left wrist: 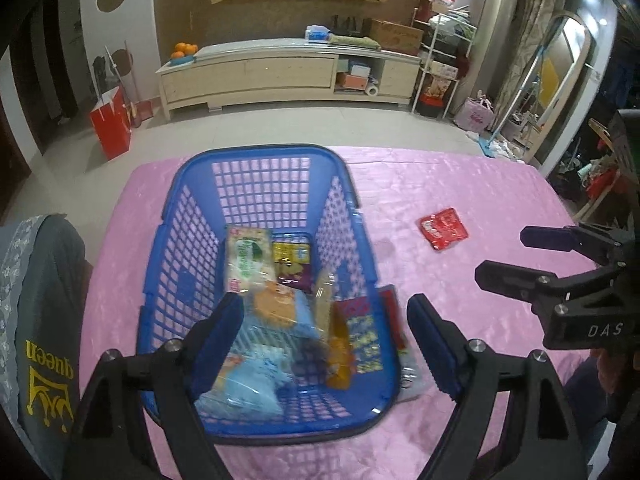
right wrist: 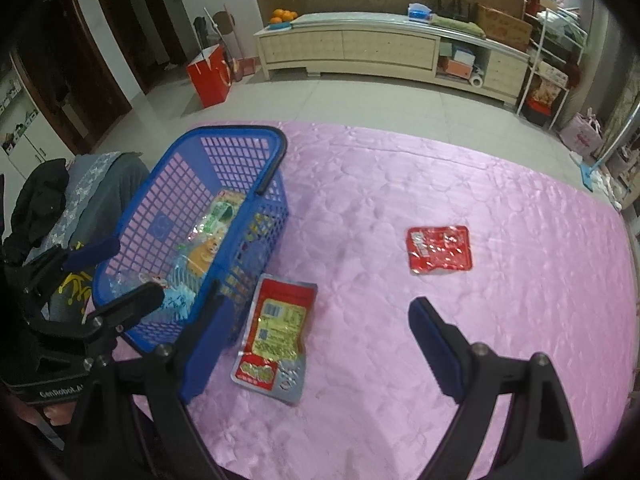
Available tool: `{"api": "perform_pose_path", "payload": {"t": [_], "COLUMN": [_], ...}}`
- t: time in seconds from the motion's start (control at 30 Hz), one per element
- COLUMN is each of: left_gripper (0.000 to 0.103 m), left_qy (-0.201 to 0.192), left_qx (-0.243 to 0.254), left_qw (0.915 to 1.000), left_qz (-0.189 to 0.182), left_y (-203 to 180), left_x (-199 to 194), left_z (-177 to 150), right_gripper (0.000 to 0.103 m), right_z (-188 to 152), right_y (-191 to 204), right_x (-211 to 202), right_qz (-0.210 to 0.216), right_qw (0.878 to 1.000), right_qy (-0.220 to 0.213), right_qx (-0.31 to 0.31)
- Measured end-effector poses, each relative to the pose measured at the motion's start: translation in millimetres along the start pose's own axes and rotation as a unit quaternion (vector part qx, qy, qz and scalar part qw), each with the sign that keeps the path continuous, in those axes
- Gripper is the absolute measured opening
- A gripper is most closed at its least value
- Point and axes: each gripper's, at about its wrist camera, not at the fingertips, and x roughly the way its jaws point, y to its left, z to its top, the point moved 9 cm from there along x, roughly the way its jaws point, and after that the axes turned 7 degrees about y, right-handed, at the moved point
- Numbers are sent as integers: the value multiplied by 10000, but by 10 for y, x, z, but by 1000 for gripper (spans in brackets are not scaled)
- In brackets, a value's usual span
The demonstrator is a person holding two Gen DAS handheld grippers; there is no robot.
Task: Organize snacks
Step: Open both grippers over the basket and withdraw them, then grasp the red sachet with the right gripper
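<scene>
The left gripper is held with jaws apart above the blue basket, where several snack packets are piled, perhaps five or six. The right gripper is also spread wide, gripping nothing; a red-and-yellow packet lies at its 11 o'clock beside the basket, a small red packet at 1 o'clock on the pink cloth

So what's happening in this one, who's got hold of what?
A person is sorting snack packets into a blue basket on a pink tablecloth. Several packets already lie inside it. Neither tool holds anything: the left hand-held gripper hangs open above the basket, and the right hand-held gripper is open over the cloth. Two remain outside: a red-and-yellow pouch beside the basket and a small red packet farther out.
</scene>
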Motion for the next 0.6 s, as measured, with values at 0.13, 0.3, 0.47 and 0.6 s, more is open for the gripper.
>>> {"api": "perform_pose_path", "payload": {"t": [0.13,0.3,0.47,0.6], "left_gripper": [82,82,82,82], "left_qy": [17,41,43,113], "left_qx": [69,177,250,401], "left_qw": [10000,9998,9995,9989], "left_qz": [-59,-117,-178,-213], "left_y": [-179,-444,-744,-1010], "left_x": [-19,-10,56,196], "left_z": [-71,-82,13,105], "right_gripper": [91,91,91,91], "right_z": [-80,-174,-221,-237], "right_y": [-194,-486,-771,-1087], "right_x": [-68,-90,-85,-45], "right_qz": [-20,-25,-14,-66], "right_qw": [9999,9995,9990,9985], "right_qy": [-48,-38,-13,22], "right_qx": [115,313,443,550]}}
